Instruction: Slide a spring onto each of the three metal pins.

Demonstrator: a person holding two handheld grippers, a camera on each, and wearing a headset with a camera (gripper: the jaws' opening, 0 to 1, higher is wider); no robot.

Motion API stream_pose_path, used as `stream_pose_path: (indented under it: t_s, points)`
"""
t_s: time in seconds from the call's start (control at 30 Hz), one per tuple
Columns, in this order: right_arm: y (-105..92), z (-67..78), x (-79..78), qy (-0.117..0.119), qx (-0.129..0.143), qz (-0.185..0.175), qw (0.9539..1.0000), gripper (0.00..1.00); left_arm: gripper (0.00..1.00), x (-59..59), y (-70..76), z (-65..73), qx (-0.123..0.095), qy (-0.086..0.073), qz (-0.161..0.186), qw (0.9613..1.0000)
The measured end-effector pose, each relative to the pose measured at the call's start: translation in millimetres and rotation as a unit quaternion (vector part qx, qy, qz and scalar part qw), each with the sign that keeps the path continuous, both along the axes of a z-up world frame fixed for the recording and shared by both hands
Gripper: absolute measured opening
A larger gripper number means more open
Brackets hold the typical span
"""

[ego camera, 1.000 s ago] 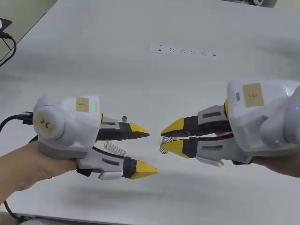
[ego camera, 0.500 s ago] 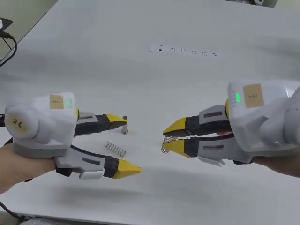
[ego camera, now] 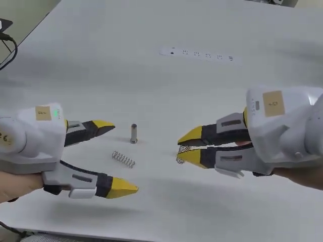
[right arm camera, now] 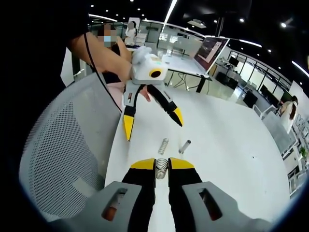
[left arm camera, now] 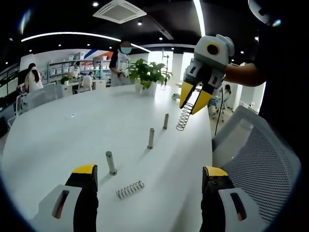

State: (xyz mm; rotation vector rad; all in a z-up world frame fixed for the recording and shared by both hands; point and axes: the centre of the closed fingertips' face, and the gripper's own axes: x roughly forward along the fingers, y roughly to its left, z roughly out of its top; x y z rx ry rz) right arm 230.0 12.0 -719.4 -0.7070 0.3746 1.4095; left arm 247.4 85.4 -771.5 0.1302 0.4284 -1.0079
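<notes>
A short metal pin (ego camera: 133,133) stands upright on the white table, and a loose spring (ego camera: 123,159) lies just in front of it. My left gripper (ego camera: 116,157) is open wide at the left, its tips either side of that spring and short of it. My right gripper (ego camera: 182,148) hovers at the right, shut on a second spring (ego camera: 180,154). In the left gripper view my own jaws (left arm camera: 149,171) frame the lying spring (left arm camera: 130,189) and three pins in a row (left arm camera: 111,163) (left arm camera: 151,138) (left arm camera: 165,121); the farthest looks ribbed, as if a spring sits on it. The right gripper (left arm camera: 193,102) hangs above them with its spring (left arm camera: 184,117).
A white power strip (ego camera: 197,54) lies far back on the table. A black cable (ego camera: 9,43) runs off the far left edge. A mesh chair (right arm camera: 58,154) stands beside the table's near edge. People stand in the office beyond.
My left gripper has drawn back to the left and spread its jaws wider, uncovering the pin and the lying spring. The right gripper has stayed put with its spring.
</notes>
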Motion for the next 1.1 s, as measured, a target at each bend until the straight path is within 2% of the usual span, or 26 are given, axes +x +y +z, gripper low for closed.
stream_pose_path:
  t_s: [0.13, 0.5, 0.7, 0.9, 1.1]
  points:
    - [-4.1, -0.9, 5.2, -0.002, -0.001, -0.009, 1.0000, 0.06, 0.98, 5.7, 8.8, 1.9, -0.010, 0.003, 0.024, 0.9997]
    - [-14.2, -3.5, 19.1, -0.005, -0.002, -0.032, 0.9995, 0.06, 0.98, 5.9, 16.1, 0.2, -0.010, 0.006, 0.040, 0.9991]
    - [-23.7, -7.6, 37.9, -0.004, -0.002, -0.067, 0.9978, 0.06, 0.98, 6.9, 16.5, 2.8, -0.014, 0.004, 0.044, 0.9989]
    - [-29.0, -5.4, 60.6, -0.003, 0.013, -0.108, 0.9940, 0.06, 0.98, 7.7, 19.9, 2.4, -0.014, 0.005, 0.050, 0.9986]
    - [-27.8, -6.3, 67.0, -0.004, 0.015, -0.113, 0.9934, 0.06, 0.98, 6.2, 20.2, 0.4, -0.012, 0.009, 0.051, 0.9986]
